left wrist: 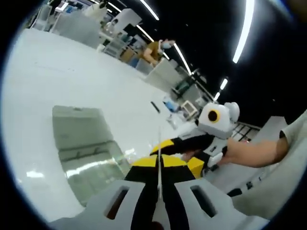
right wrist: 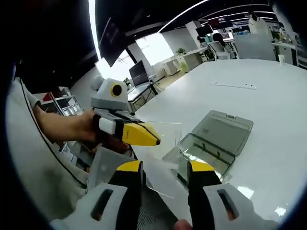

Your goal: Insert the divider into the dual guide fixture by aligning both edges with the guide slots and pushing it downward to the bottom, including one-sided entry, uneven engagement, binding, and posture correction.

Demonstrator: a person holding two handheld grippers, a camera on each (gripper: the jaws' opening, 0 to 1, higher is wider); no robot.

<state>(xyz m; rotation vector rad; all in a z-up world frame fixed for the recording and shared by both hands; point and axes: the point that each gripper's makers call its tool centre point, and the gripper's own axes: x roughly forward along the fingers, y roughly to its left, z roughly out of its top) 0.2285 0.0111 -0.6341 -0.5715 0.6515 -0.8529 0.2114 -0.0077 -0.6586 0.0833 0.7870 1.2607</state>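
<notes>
The work surface is a white table (right wrist: 268, 96). Behind it lies an open office with desks, monitors and ceiling light strips. In the left gripper view a person sits at a far desk beyond the table.

A clear plastic box (right wrist: 213, 143) with its hinged lid laid open rests on the table. In the right gripper view it lies ahead and to the right of the right gripper's (right wrist: 165, 172) fingertips. In the left gripper view the box (left wrist: 88, 148) lies to the left of the left gripper's (left wrist: 159, 165) fingertips.

Left gripper: in its own view the two yellow-tipped jaws stand pressed together on the thin edge of a clear divider (left wrist: 159, 158), which rises as a pale line between them. In the right gripper view the left gripper (right wrist: 144, 135) enters from the left, held by a hand (right wrist: 72, 127), and pinches the upper edge of the divider (right wrist: 163, 158) sheet.

Right gripper: in its own view the jaws are spread wide, and the divider sheet lies in the gap between them. Whether either jaw touches the sheet cannot be told. In the left gripper view the right gripper (left wrist: 192, 153) enters from the right, held by a hand (left wrist: 249, 151), close beside the left gripper's tips.

The divider is held above the table, near the box and apart from it. No readable writing or labels are visible.
</notes>
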